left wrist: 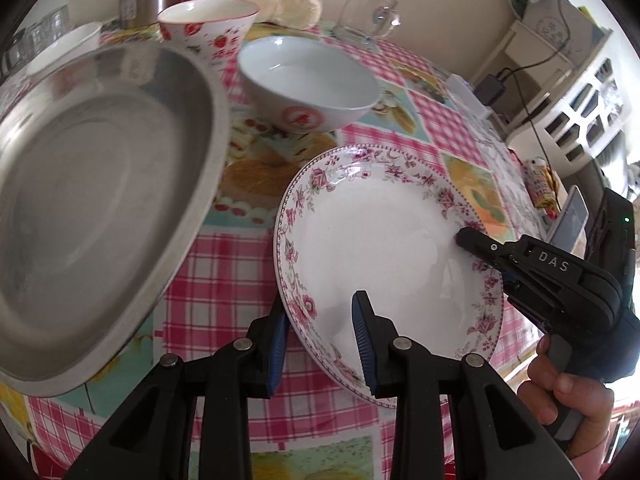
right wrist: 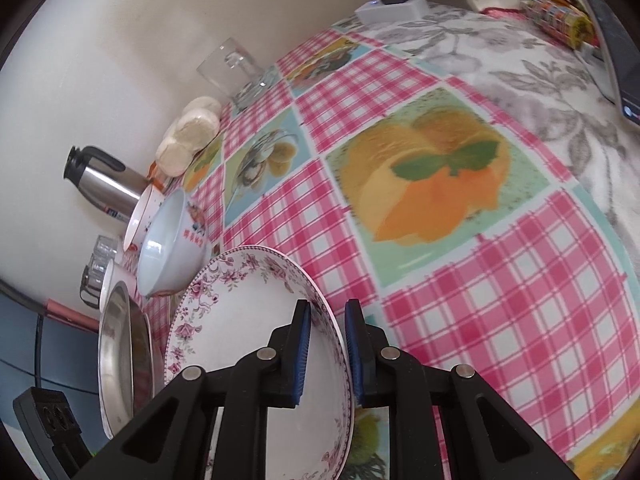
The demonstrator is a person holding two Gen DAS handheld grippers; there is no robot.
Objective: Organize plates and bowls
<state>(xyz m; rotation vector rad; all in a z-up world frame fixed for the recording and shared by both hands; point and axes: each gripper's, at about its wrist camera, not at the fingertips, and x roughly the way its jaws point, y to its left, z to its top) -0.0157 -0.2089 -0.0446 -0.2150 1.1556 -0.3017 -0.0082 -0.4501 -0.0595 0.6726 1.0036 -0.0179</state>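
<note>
Covering the whole frame in both views, the checked tablecloth (left wrist: 224, 264) carries everything. At the left of the left wrist view the steel tray (left wrist: 96, 200) looms largest, tilted toward my camera. Lower centre sits the floral plate (left wrist: 384, 236), raised at an angle off the cloth. Above it stands the white bowl (left wrist: 308, 80), and the strawberry bowl (left wrist: 208, 20) is at the upper left behind that.

My left gripper (left wrist: 322, 340) straddles the plate's near rim, 1 pad under and 1 over; I cannot tell whether both pads actually press. My right gripper (right wrist: 327, 350), seen from its own camera at bottom centre, is pinched nearly closed on the opposite rim, so it grips the plate.

I judge the step in hand is carrying this plate toward a stack, with 2 bowls not yet sorted. Next I need both hands moving level together, so the rim does not twist out of either pinch.
</note>
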